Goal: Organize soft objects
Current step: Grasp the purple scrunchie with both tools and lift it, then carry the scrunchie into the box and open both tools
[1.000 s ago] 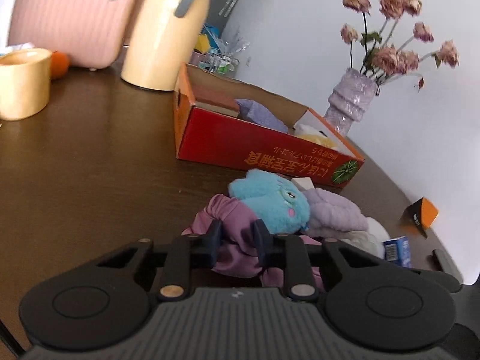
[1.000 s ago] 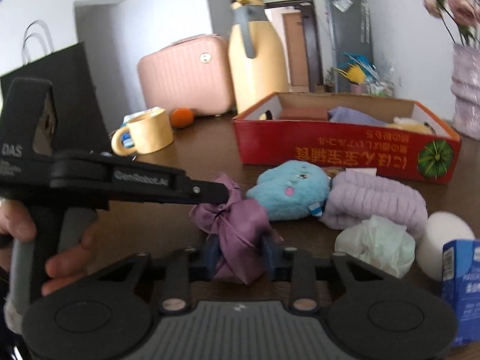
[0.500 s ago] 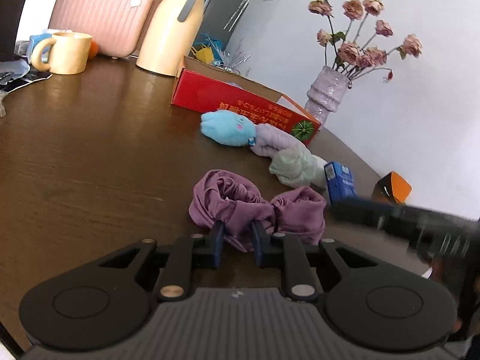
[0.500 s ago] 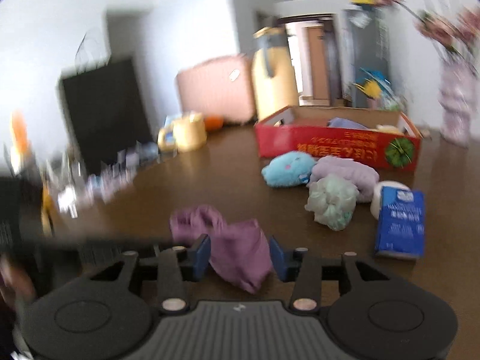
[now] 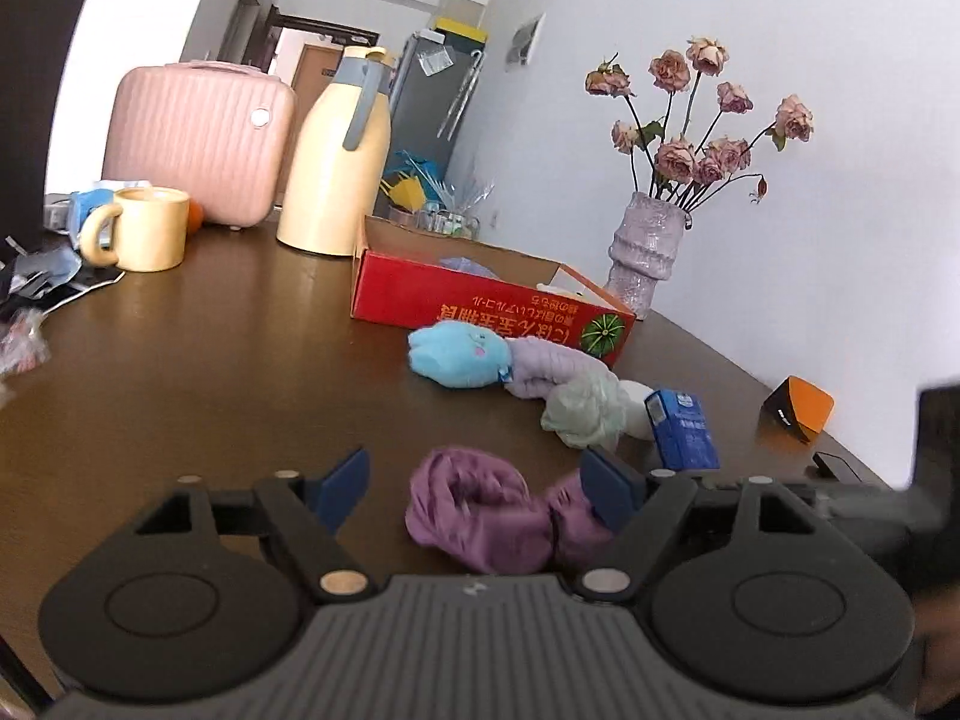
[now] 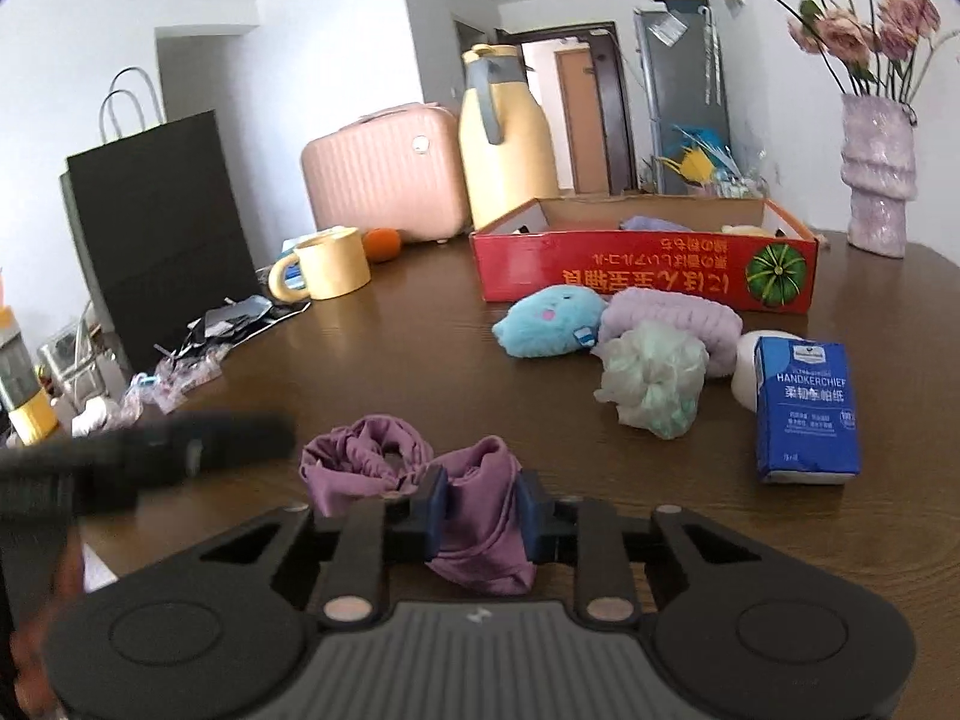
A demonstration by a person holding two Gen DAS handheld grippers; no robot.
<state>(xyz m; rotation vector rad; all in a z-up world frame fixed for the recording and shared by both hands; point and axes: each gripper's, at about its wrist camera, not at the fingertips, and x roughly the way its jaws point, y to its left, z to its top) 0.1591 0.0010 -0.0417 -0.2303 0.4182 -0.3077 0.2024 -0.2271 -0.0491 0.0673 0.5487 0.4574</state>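
A crumpled purple cloth (image 5: 474,522) lies on the dark wooden table (image 5: 210,372). My left gripper (image 5: 475,479) is opening, its blue pads spread wide on either side of the cloth and off it. My right gripper (image 6: 481,507) is closing, and its pads press on one lobe of the purple cloth (image 6: 366,450). Farther back lie a blue plush toy (image 6: 549,321), a lilac band (image 6: 672,315) and a pale green puff (image 6: 654,384). Behind them stands an open red box (image 6: 642,276) with some soft things inside.
A blue handkerchief pack (image 6: 804,414) and a white round thing (image 6: 744,372) lie right of the puff. A yellow mug (image 6: 333,264), yellow jug (image 6: 507,150), pink case (image 6: 384,174), black bag (image 6: 156,228) and vase (image 6: 876,180) ring the table. Clutter (image 6: 198,354) lines the left edge.
Both grippers drew back from the red box with the purple cloth. The left jaws then sprang wide and let the cloth go. The right pads narrowed onto it.
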